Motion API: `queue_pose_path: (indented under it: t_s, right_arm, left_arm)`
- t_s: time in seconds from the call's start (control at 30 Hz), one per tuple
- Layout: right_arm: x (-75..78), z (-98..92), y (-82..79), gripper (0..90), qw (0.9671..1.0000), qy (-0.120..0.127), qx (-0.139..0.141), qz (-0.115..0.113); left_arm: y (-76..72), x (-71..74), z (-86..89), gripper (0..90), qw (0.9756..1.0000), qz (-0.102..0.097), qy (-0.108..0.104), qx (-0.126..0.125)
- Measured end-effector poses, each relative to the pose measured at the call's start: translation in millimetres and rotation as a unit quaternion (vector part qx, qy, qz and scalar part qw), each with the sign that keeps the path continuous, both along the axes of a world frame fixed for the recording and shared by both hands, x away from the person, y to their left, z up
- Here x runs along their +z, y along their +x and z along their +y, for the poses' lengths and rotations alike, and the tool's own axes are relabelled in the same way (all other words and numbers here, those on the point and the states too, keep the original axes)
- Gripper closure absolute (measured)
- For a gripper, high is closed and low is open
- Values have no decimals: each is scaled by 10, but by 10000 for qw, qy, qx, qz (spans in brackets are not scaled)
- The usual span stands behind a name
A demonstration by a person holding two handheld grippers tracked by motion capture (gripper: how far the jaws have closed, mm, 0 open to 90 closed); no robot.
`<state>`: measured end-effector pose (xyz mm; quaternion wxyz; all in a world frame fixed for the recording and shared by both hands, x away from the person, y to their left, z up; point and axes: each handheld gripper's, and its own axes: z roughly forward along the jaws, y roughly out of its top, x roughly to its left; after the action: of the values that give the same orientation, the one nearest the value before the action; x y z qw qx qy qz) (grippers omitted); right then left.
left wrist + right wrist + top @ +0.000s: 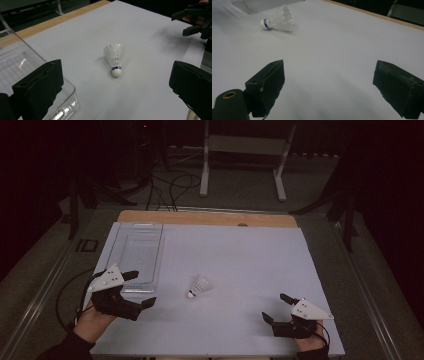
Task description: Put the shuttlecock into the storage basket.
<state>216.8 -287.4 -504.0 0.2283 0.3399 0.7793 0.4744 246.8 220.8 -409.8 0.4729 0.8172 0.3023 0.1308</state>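
Observation:
A white feather shuttlecock [198, 286] with a blue band lies on its side on the white sheet, cork end toward the front left. In the left gripper view the shuttlecock [115, 60] lies ahead of the jaws, and in the right gripper view the shuttlecock [278, 21] is far off at upper left. My left gripper [141, 289] stands open at the front left, beside the clear tray [136, 251], with nothing between its jaws. At the front right my right gripper [277, 307] is open too and holds nothing.
The clear plastic tray [17, 62] sits at the sheet's left side, holding nothing. A wooden table edge [205, 217] runs along the back. Behind the table stand a white frame [245, 155] and cables on the floor. The other gripper [195, 21] appears far right.

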Motion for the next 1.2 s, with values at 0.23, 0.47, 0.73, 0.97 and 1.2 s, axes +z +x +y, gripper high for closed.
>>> queue_pose_path:
  t_s: [0.23, 0.47, 0.73, 0.97, 1.2]
  right_arm:
    - [-10, 12, 3, 102, 10000, 10, 39, 67]
    - [1, 14, -2, 102, 10000, 11, 46, 31]
    - [7, 22, -7, 102, 10000, 26, 45, 5]
    - [10, 27, -12, 102, 10000, 38, 66, 13]
    - [16, 23, -13, 102, 9999, 89, 71, 11]
  left_arm:
    - [68, 29, -132, 1, 9995, 104, 192, -217]
    - [139, 60, -237, 1, 9990, 141, 234, -344]
    - [197, 95, -360, 1, 9979, 192, 414, -461]
    - [254, 89, -483, 1, 9958, 264, 728, -490]
    - [308, 60, -580, 1, 9932, 336, 994, -495]
